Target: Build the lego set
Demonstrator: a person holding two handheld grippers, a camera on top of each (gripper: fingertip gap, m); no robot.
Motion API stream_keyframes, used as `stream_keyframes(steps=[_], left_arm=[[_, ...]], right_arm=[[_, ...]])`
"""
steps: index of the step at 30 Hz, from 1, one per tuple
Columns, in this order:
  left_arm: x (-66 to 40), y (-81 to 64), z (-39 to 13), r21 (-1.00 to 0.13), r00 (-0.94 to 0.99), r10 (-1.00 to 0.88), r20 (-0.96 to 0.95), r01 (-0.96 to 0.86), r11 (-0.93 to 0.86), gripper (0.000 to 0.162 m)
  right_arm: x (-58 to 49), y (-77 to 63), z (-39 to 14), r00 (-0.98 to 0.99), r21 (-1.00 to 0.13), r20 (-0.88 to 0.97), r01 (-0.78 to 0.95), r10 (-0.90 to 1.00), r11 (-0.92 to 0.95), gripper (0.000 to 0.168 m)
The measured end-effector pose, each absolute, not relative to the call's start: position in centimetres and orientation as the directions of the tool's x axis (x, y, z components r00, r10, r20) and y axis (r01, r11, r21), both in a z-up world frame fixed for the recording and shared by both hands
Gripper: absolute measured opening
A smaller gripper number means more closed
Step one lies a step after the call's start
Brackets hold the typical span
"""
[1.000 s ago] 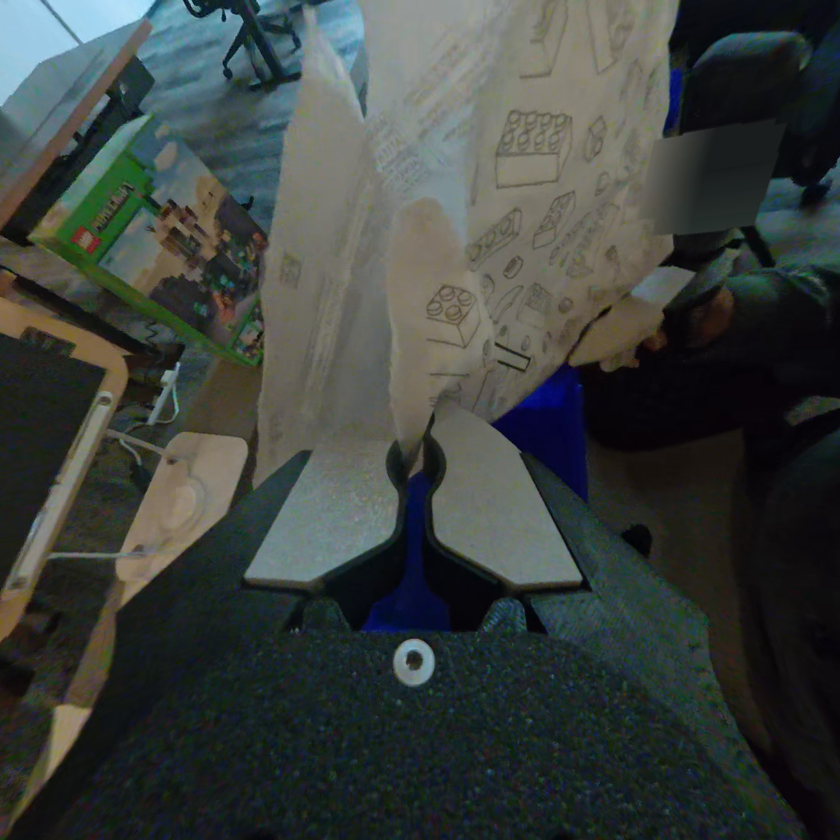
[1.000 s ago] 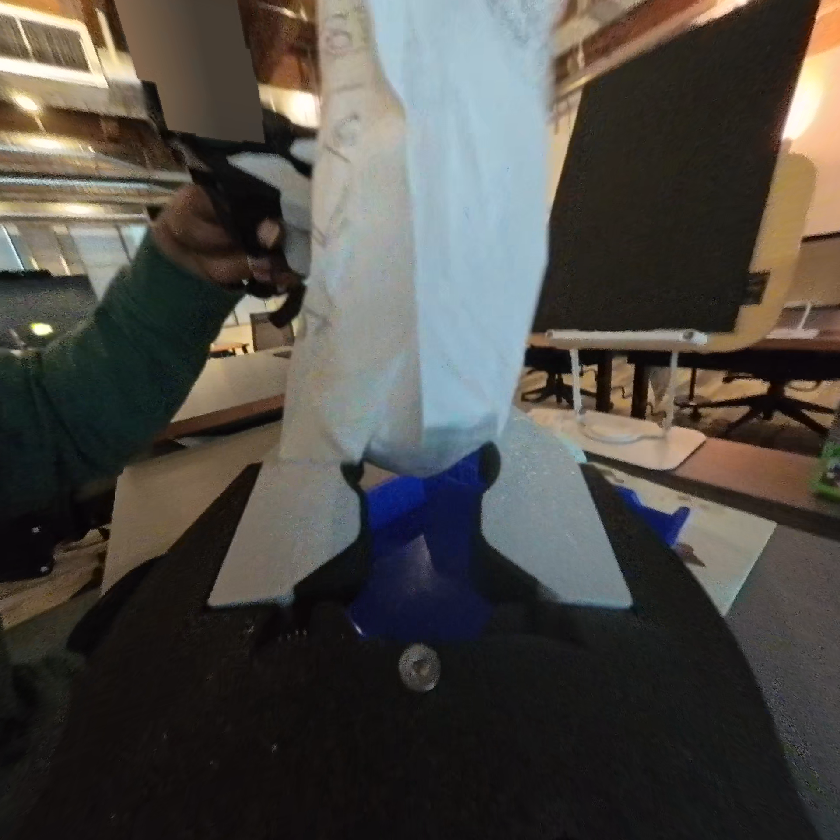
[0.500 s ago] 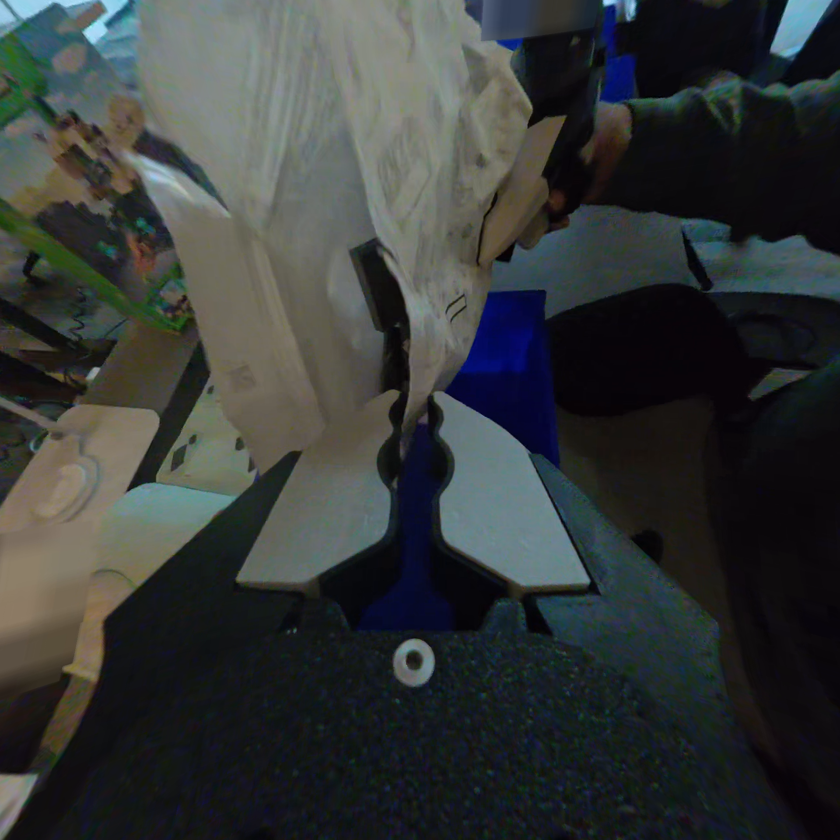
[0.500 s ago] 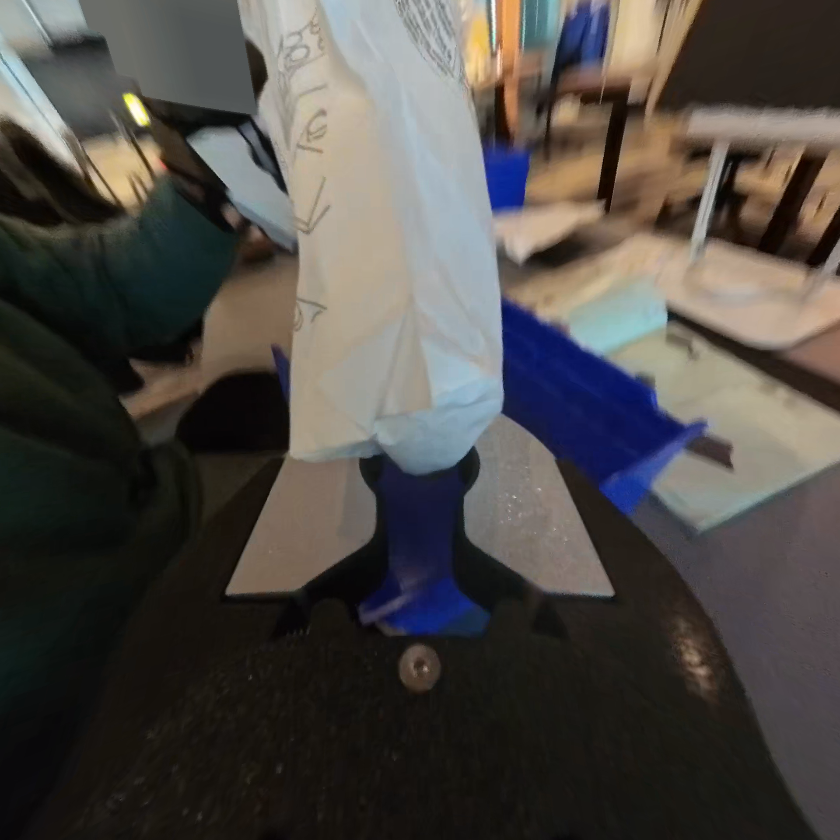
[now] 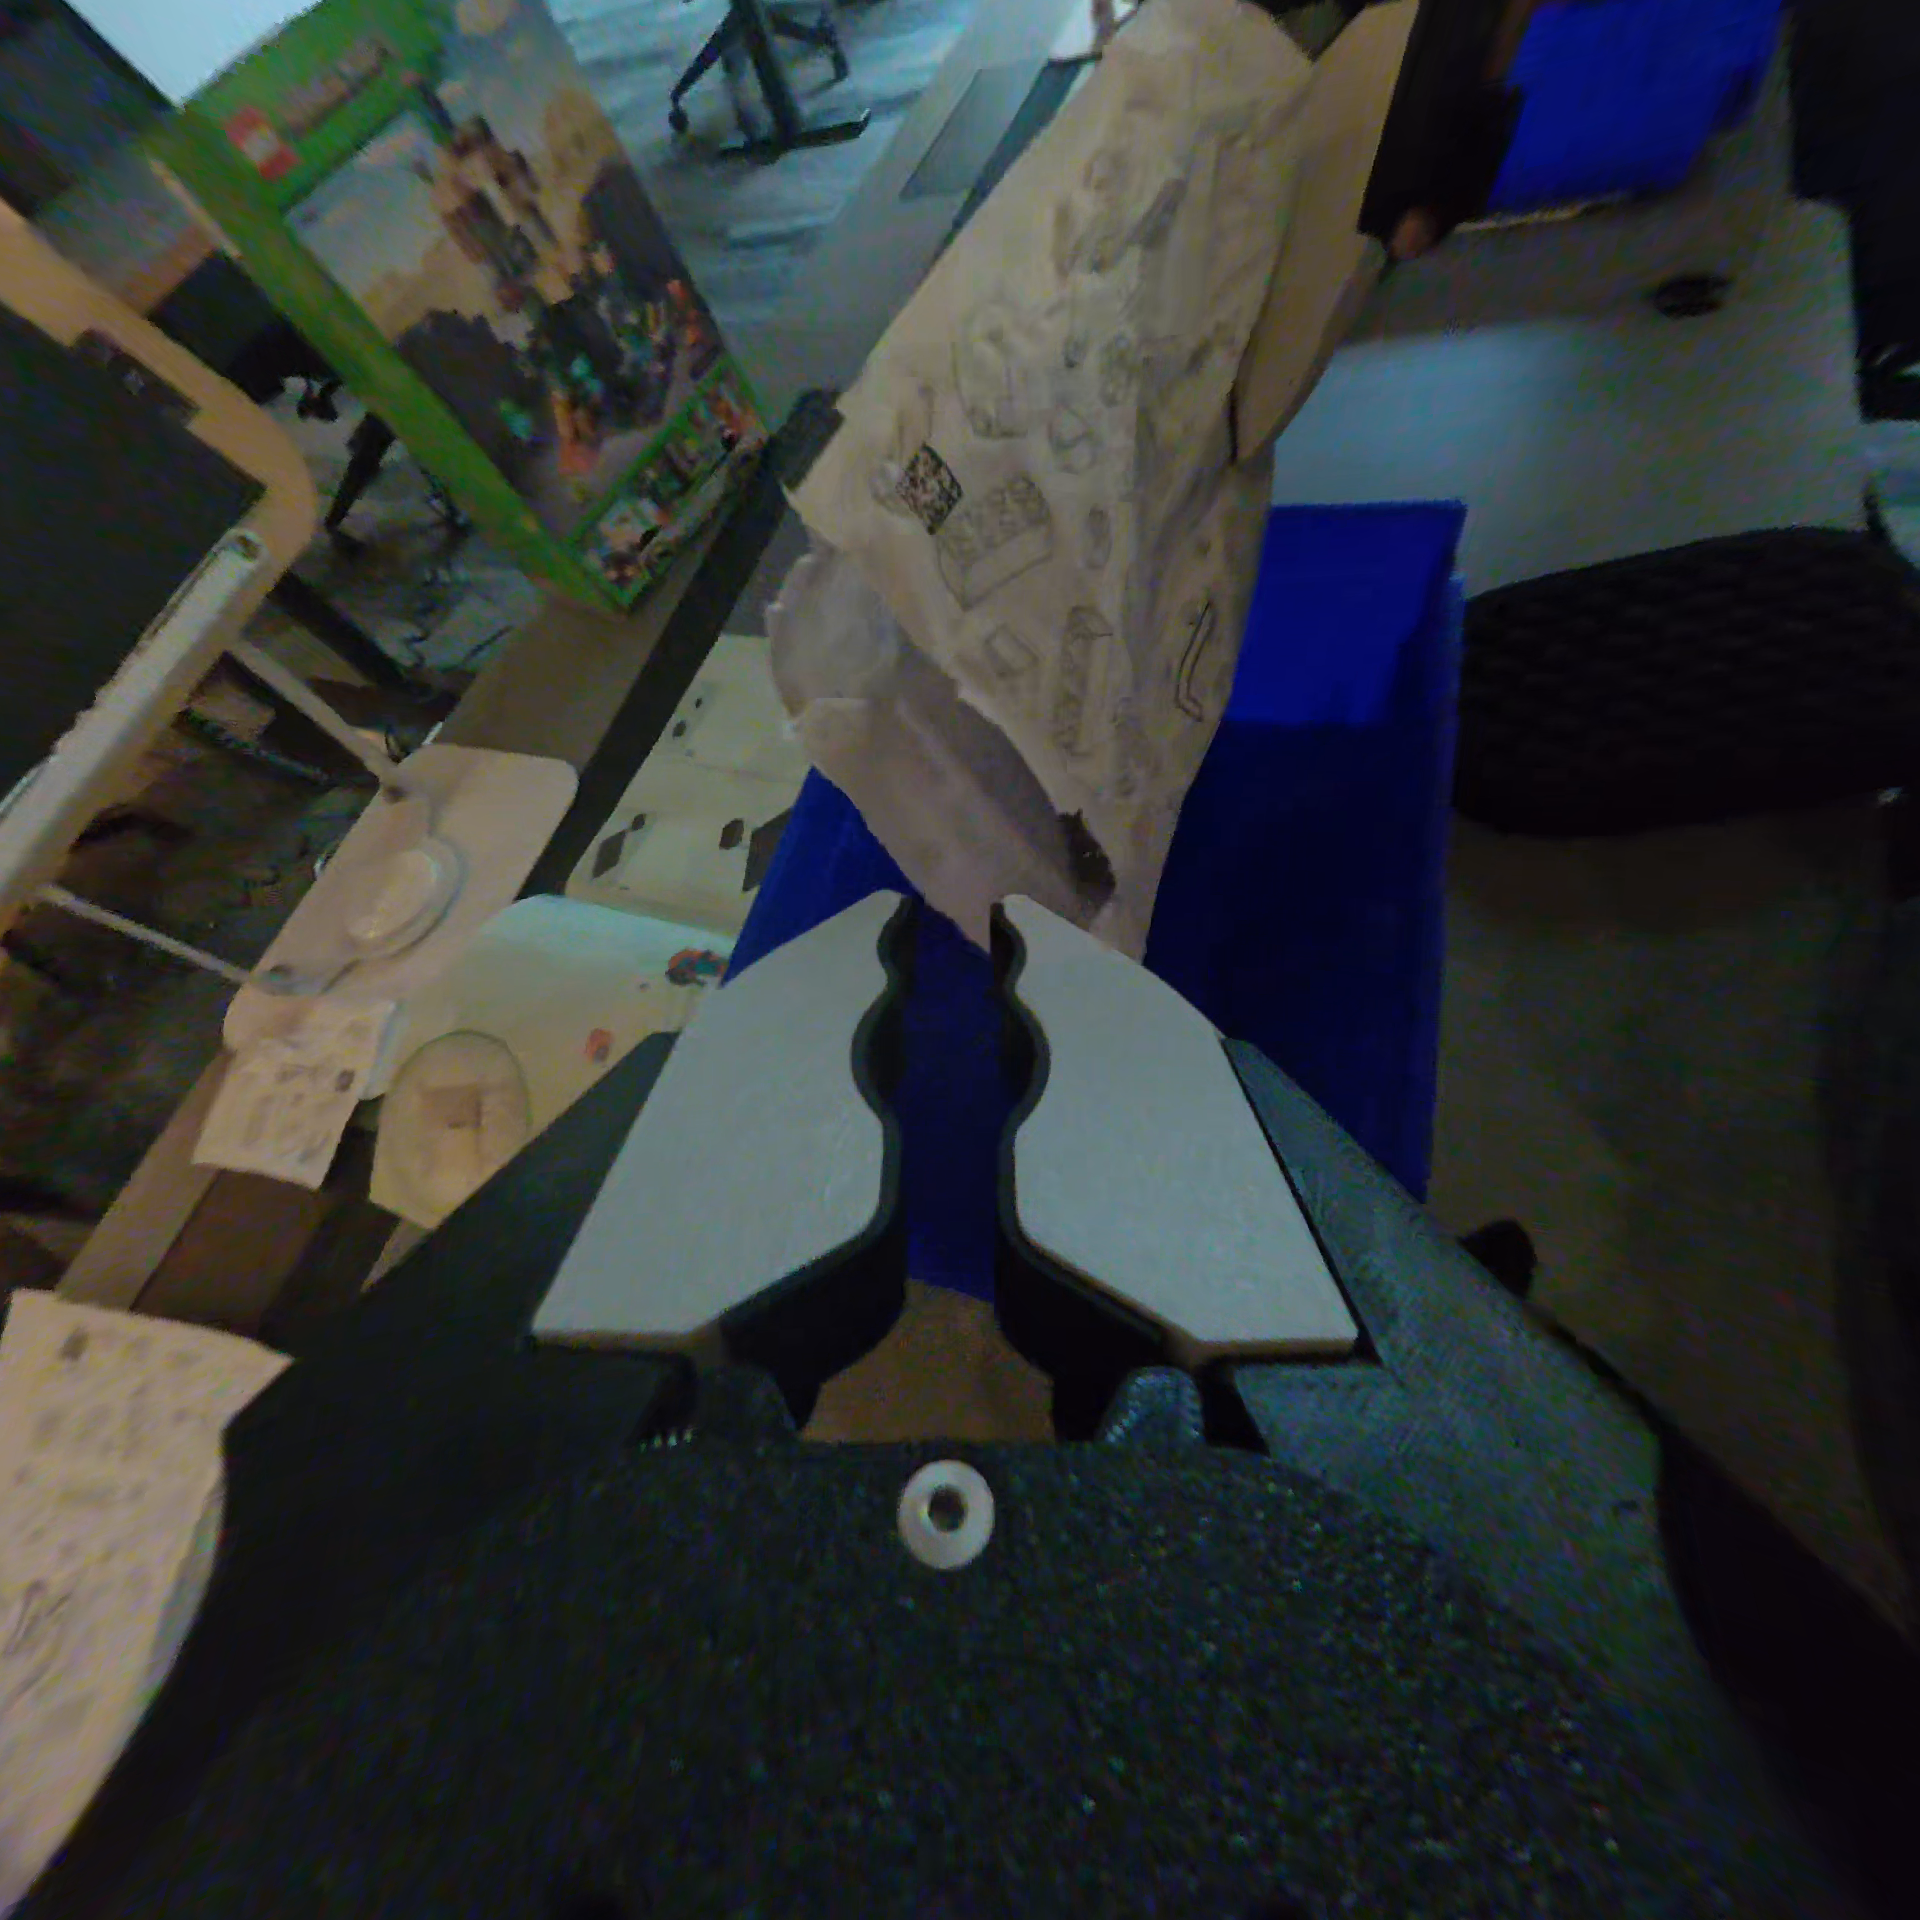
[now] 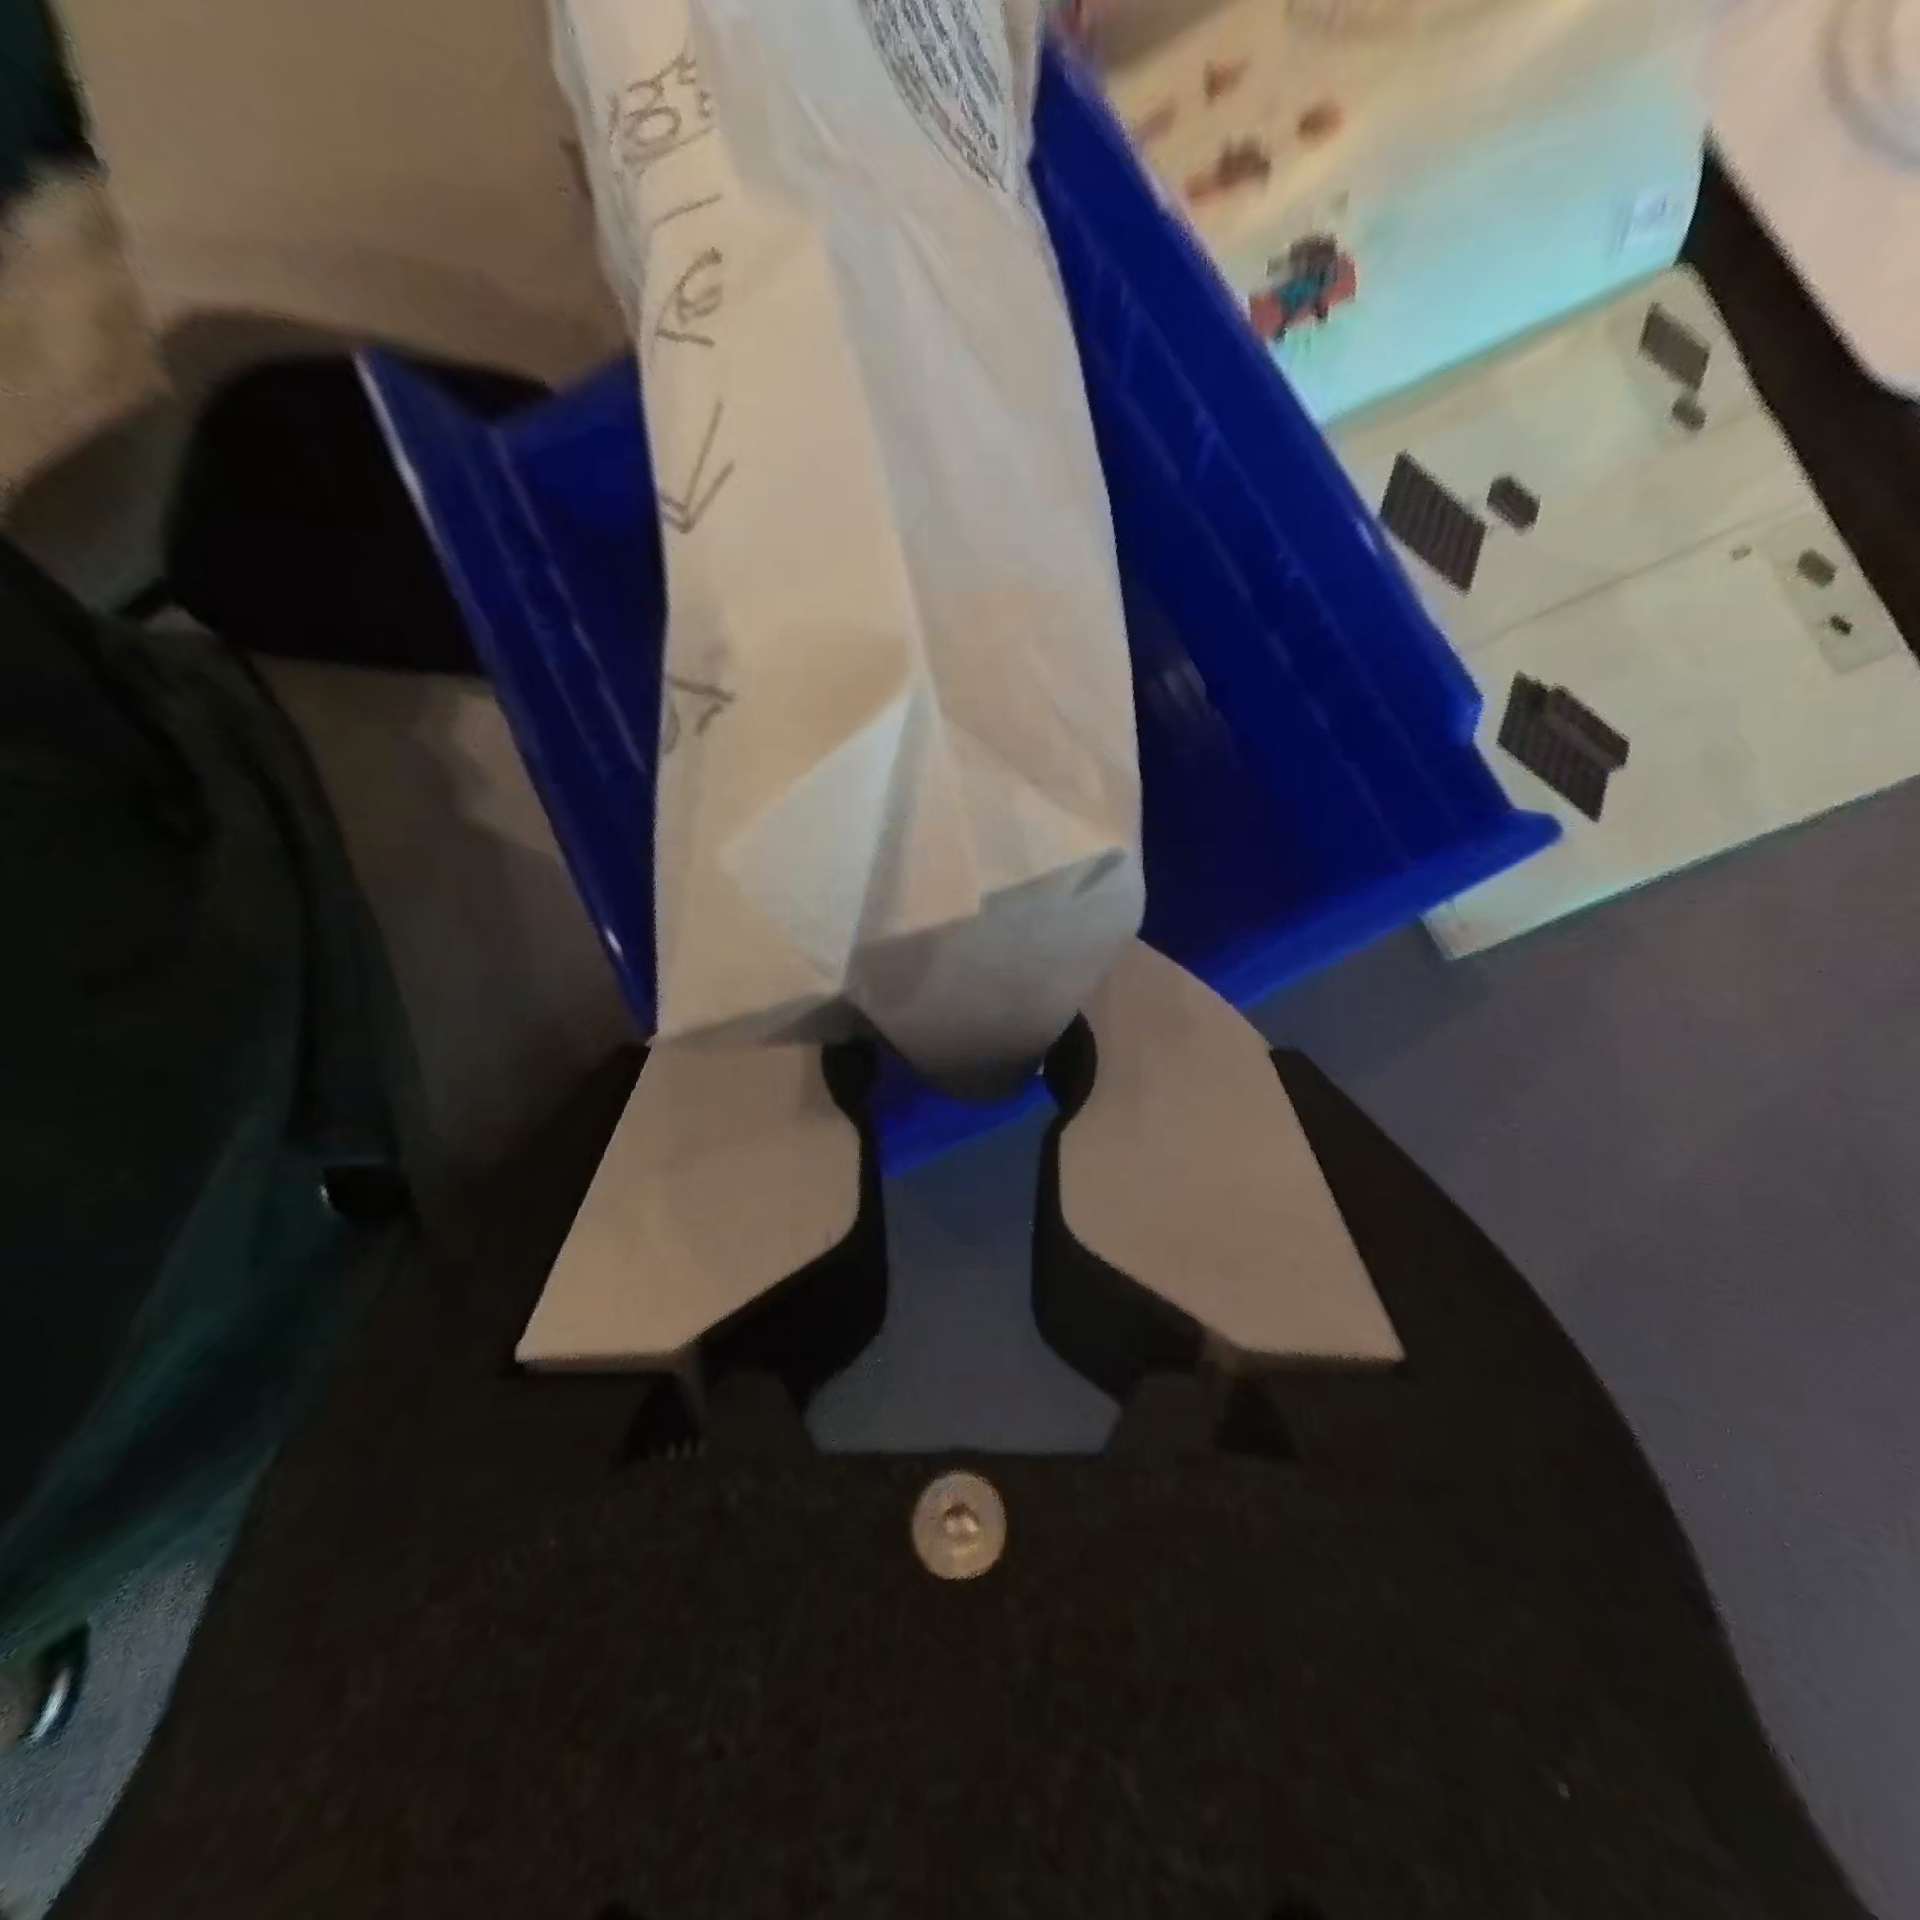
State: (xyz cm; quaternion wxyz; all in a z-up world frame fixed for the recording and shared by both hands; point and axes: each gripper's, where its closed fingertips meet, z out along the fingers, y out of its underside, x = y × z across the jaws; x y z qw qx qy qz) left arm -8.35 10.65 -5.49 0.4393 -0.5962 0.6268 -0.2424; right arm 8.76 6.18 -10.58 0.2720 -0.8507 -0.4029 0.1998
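Note:
A white paper bag [image 5: 1091,468] printed with brick drawings hangs with its torn open end down over a blue bin [image 5: 1330,831]. My left gripper [image 5: 948,916] is slightly open, and the bag's torn edge hangs just beyond its tips. My right gripper [image 6: 966,1034] is shut on the bag's other end [image 6: 883,623], which bulges between its fingers and hides the tips. It holds the bag above the blue bin [image 6: 1247,540]. In the left wrist view the right gripper's pale finger [image 5: 1309,301] shows at the bag's top.
A green Lego box [image 5: 488,312] stands at the back left. A white mat with loose dark pieces [image 6: 1558,436] lies beside the bin. Another paper bag [image 5: 94,1558], a clear cup [image 5: 457,1101] and a lamp base [image 5: 416,883] are at left. A black seat [image 5: 1683,675] is at right. Tip to tip, the grippers are about 20 centimetres apart.
My left gripper has opened and let go of the bag's torn end. Both views have tilted down toward the blue bin, and the bag now hangs from my right gripper.

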Motion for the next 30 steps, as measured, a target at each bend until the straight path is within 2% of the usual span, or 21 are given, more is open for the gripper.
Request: stream_keyframes(steps=[10,22,30], left_arm=[[-9.2,12.3,-5.5,-0.818,0.124,-0.949,-0.289,-0.547,0.178,0.015],[-9.4,12.0,-6.6,-0.805,0.109,-0.945,-0.309,-0.558,0.199,0.015],[-11.2,11.3,-3.3,-0.805,0.151,-0.902,-0.406,-0.527,0.274,0.015]], right_arm=[[7.9,7.4,-9.6,0.632,-0.454,-0.152,0.639,0.760,-0.622,0.028],[6.9,7.6,-8.5,0.616,-0.303,-0.093,0.731,0.783,-0.611,0.028],[5.9,8.5,-7.8,0.562,-0.174,-0.033,0.811,0.826,-0.559,0.028]])
